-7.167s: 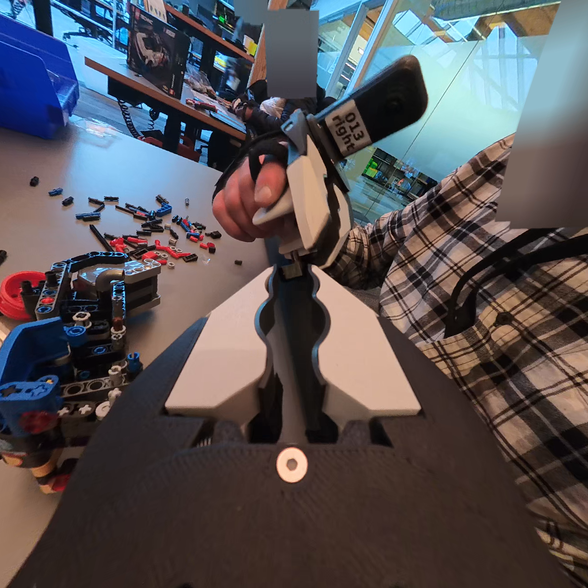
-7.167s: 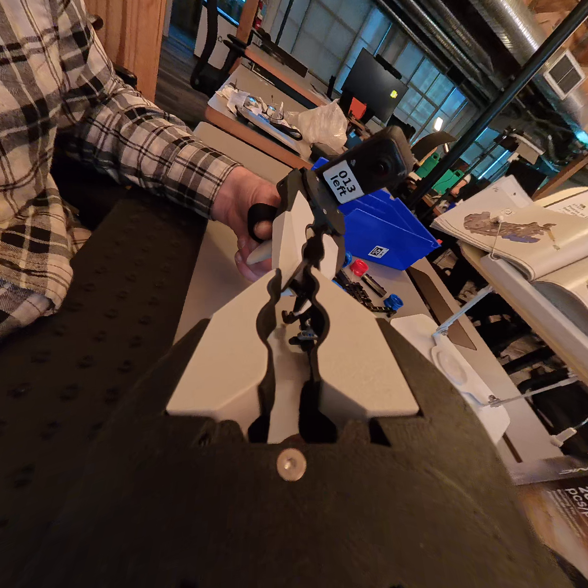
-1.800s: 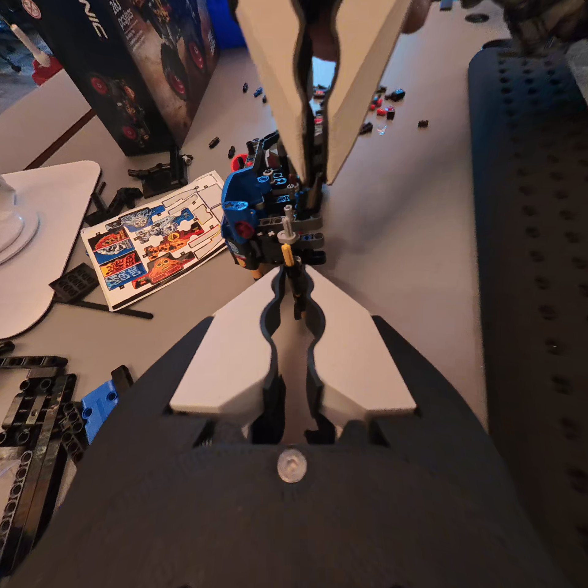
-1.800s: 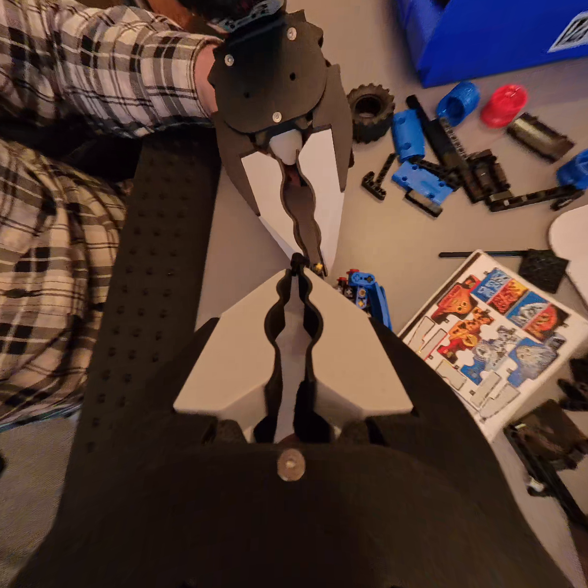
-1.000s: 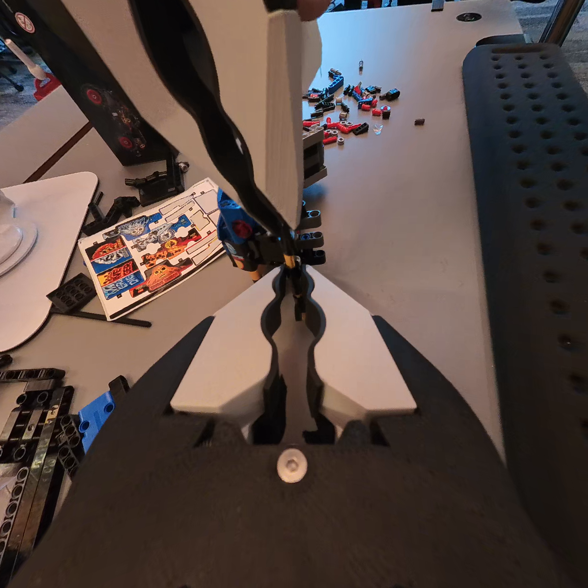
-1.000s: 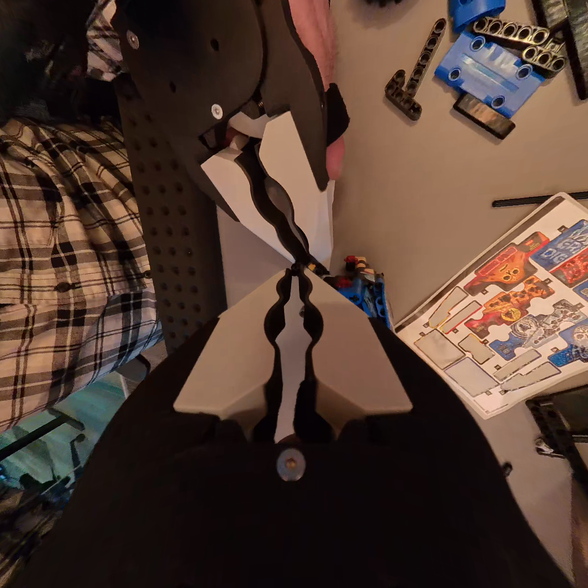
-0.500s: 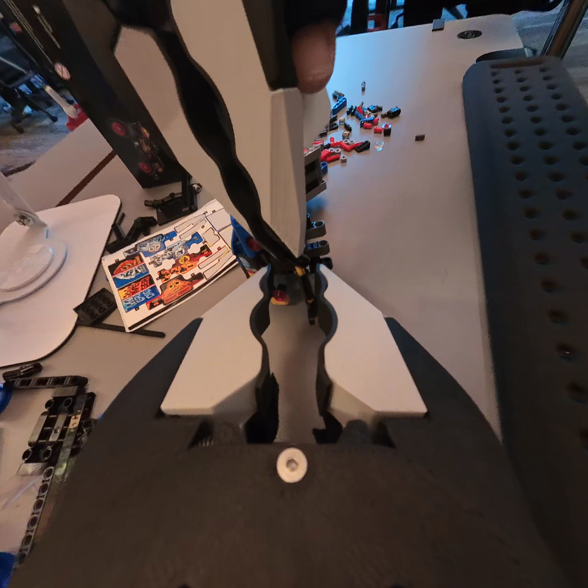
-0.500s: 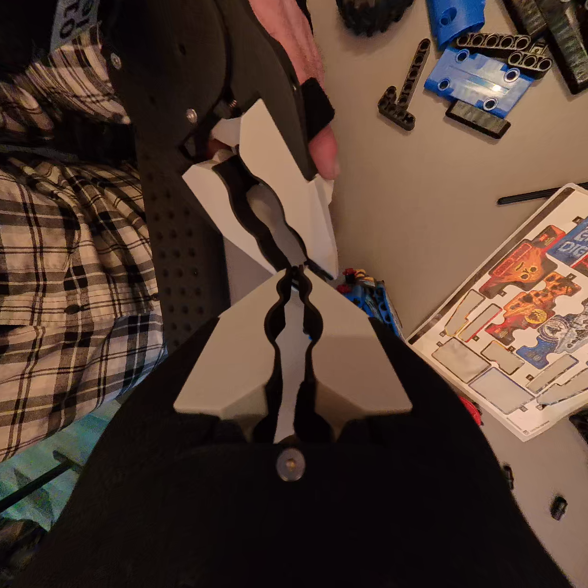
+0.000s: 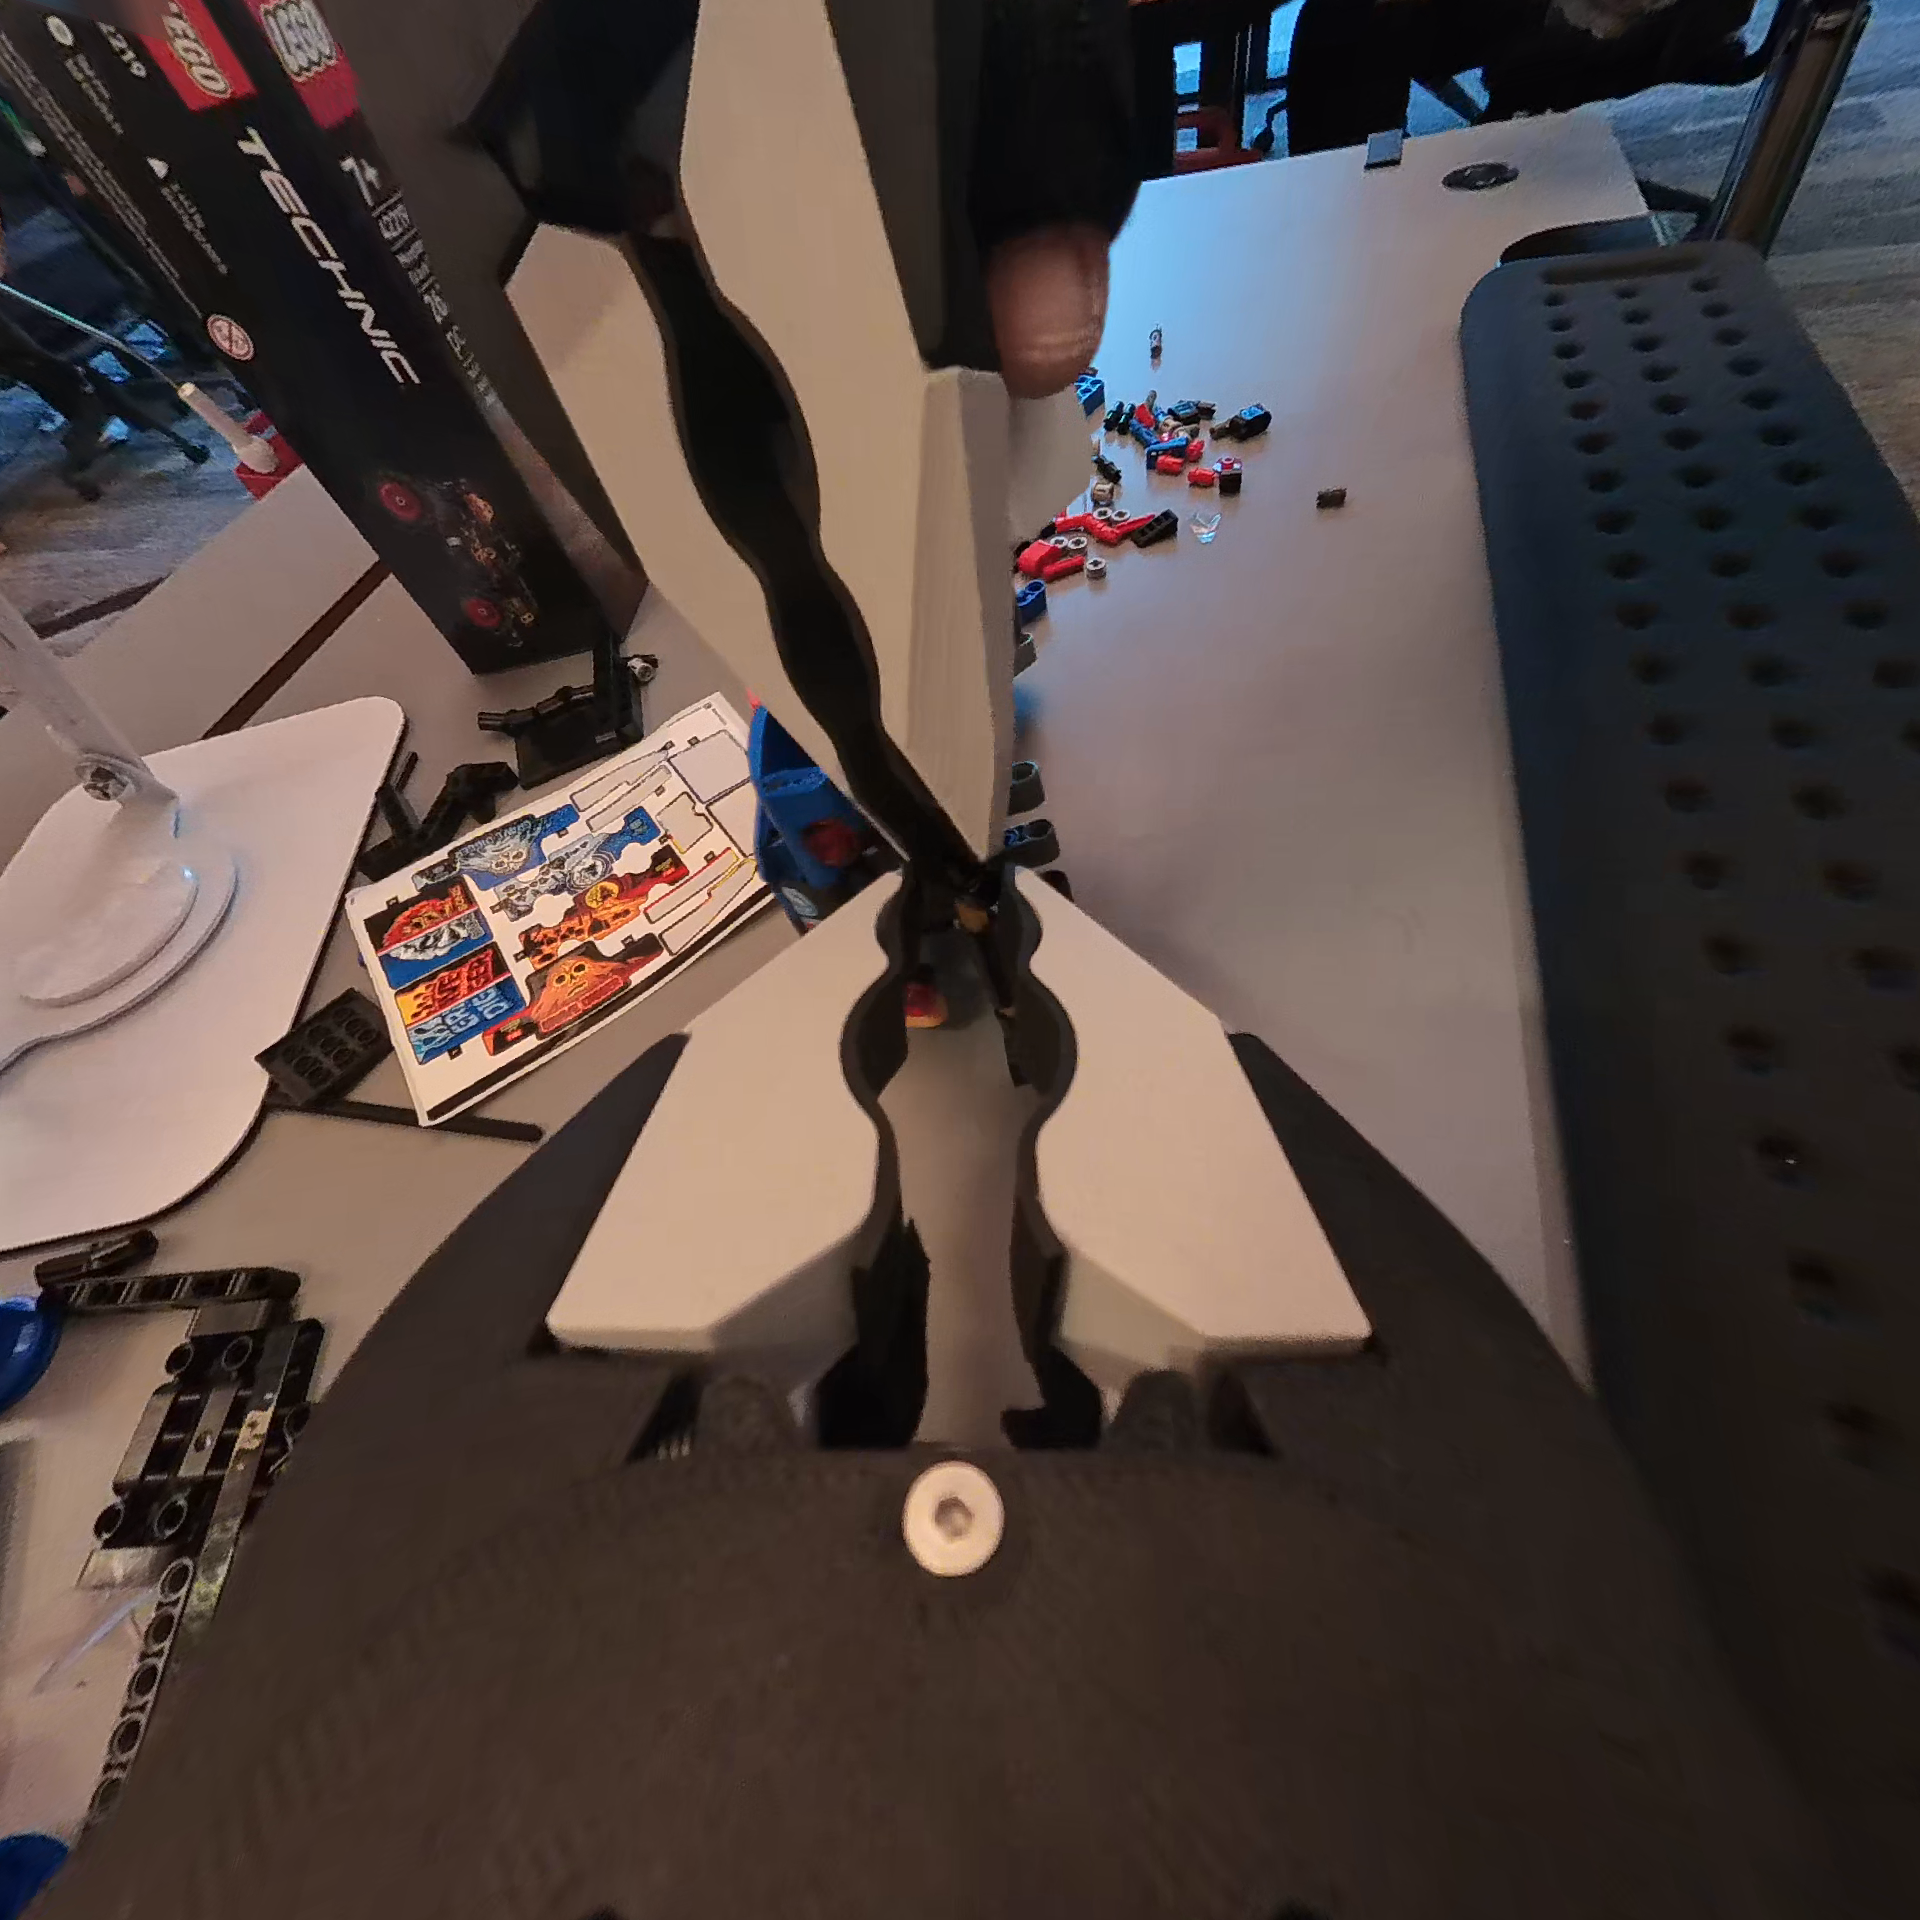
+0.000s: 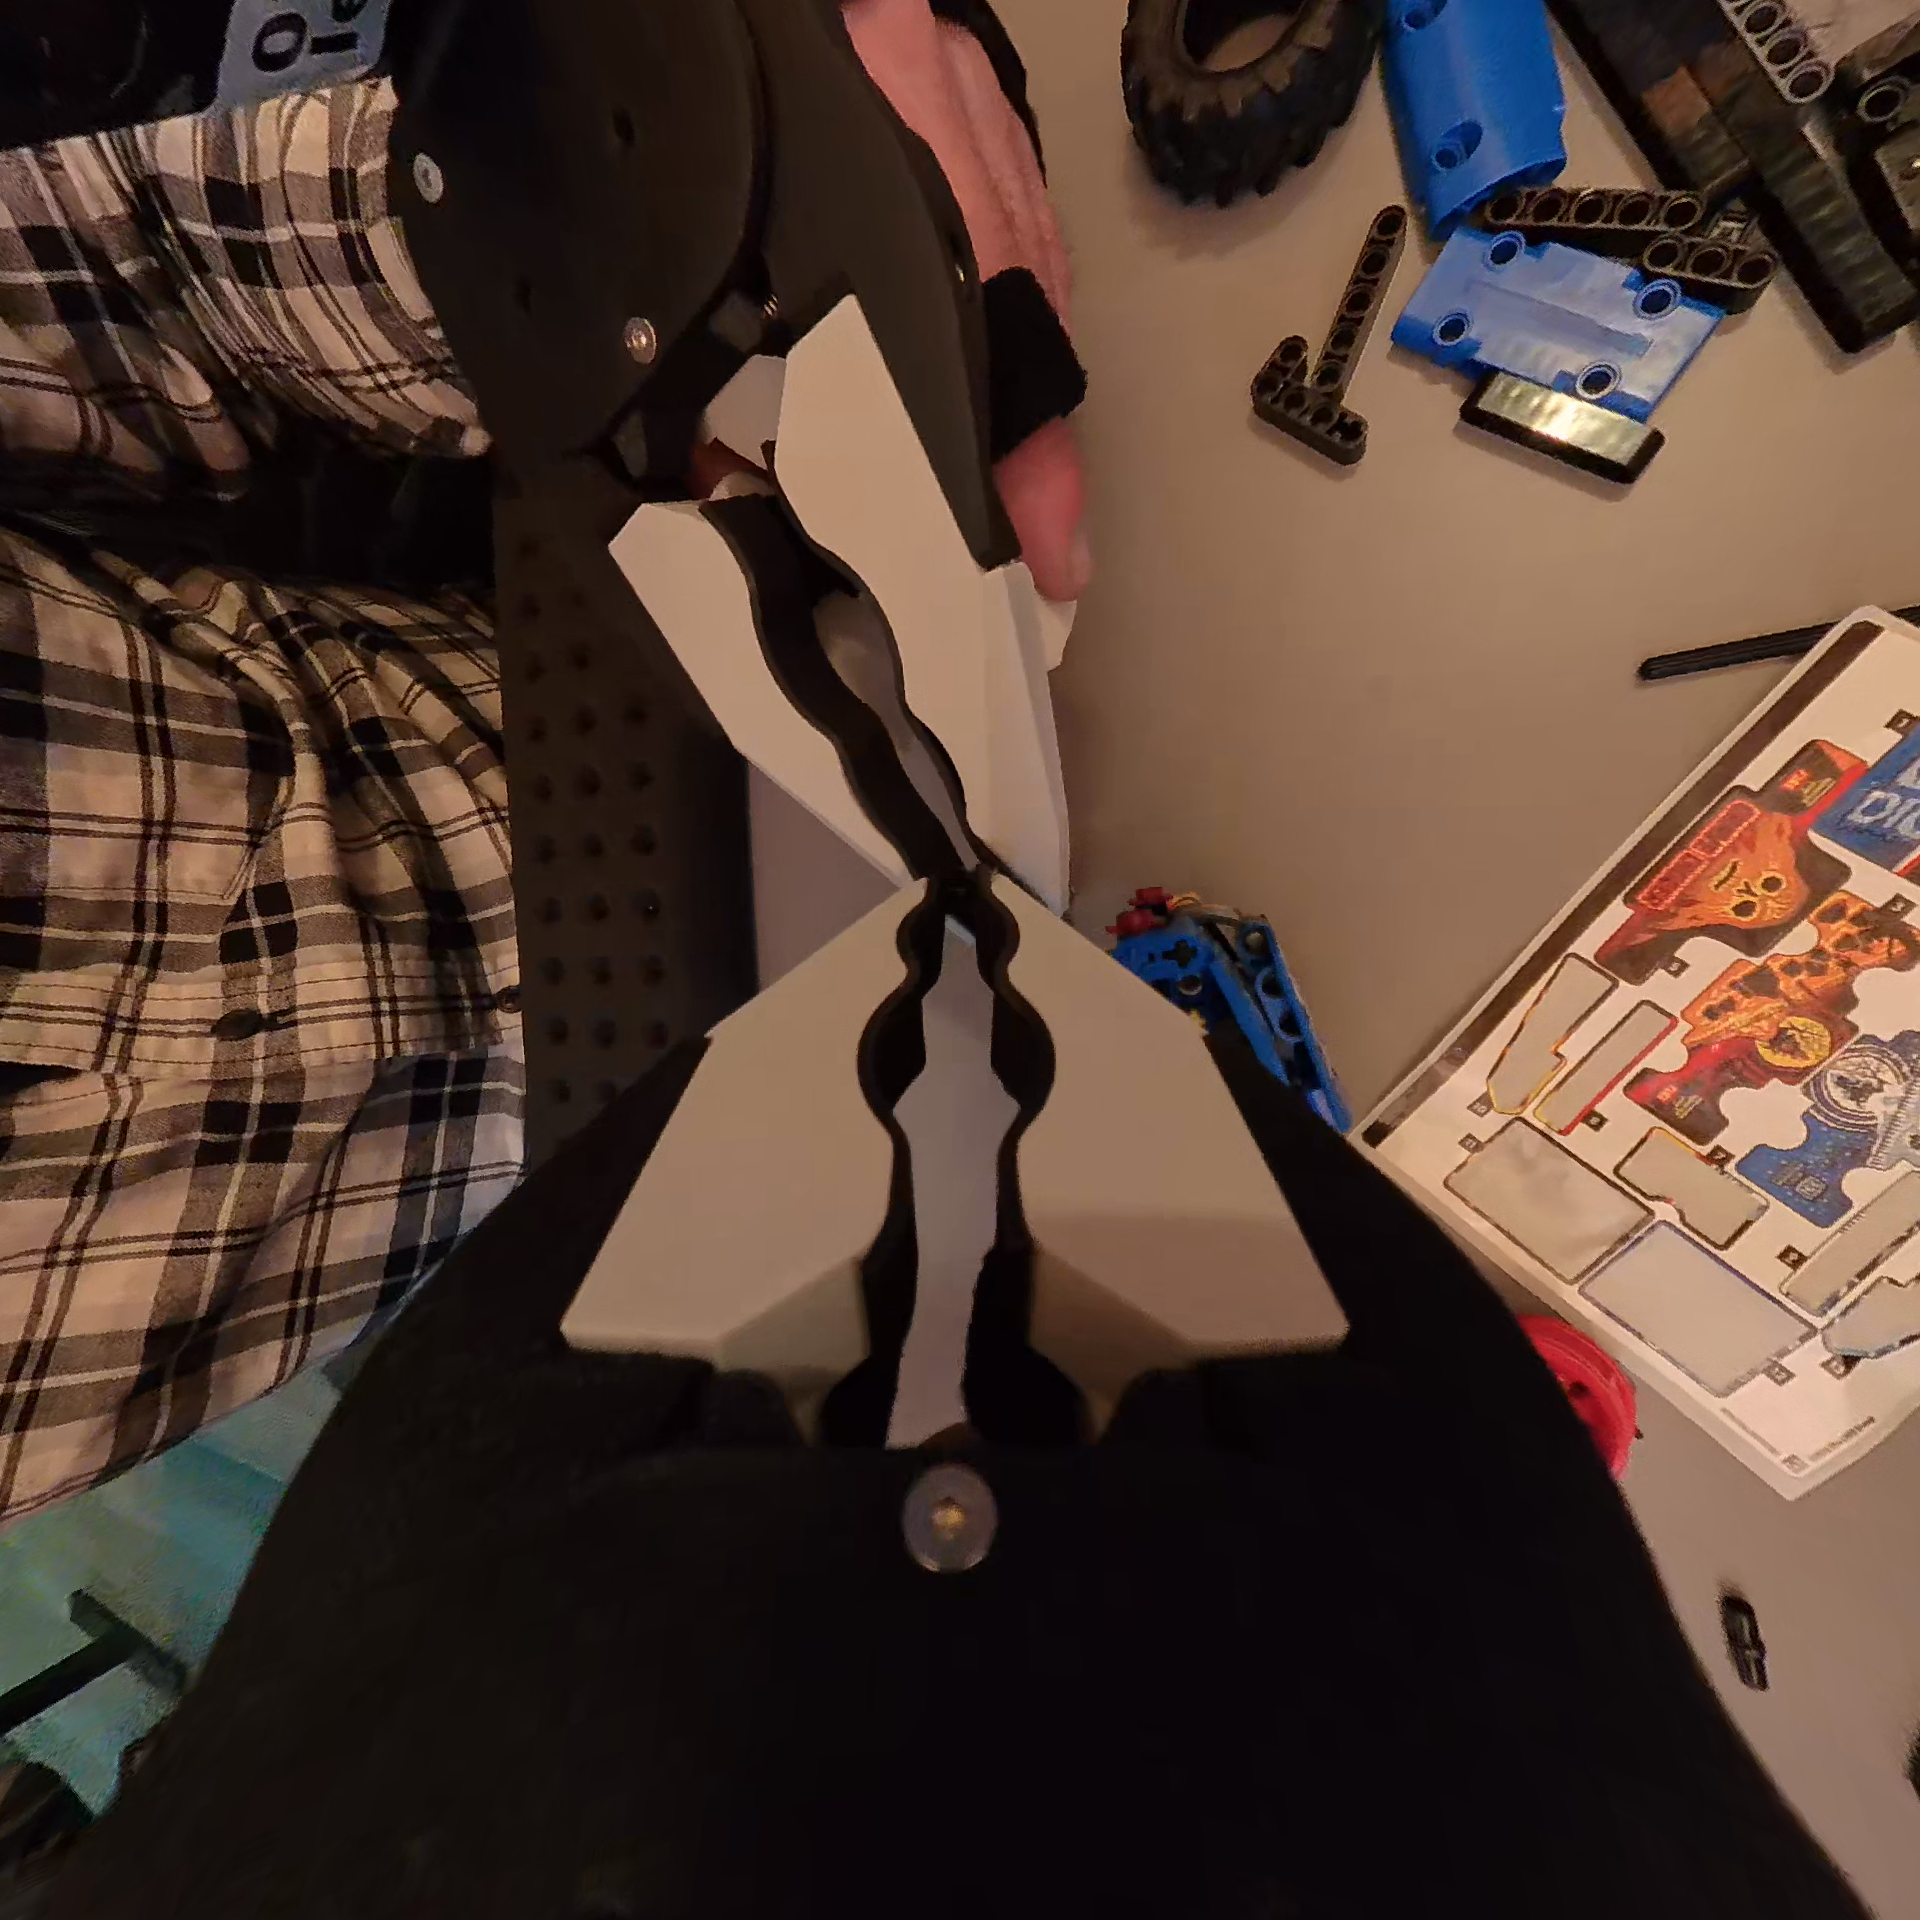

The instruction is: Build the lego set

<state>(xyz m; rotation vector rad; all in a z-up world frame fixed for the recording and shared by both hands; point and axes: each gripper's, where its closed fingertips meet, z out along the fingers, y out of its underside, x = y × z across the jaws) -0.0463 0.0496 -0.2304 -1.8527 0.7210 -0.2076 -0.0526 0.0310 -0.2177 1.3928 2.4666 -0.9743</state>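
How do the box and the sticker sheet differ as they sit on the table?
The box stands upright; the sticker sheet lies flat. The box is mostly black; the sheet is white with colourful stickers. The box is bulky, the sheet paper-thin. Both rest on the table.

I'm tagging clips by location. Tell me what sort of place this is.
Probably an office or lab workspace, not a home: long grey desks, office chairs behind them, and a set box with loose Technic pieces spread out.
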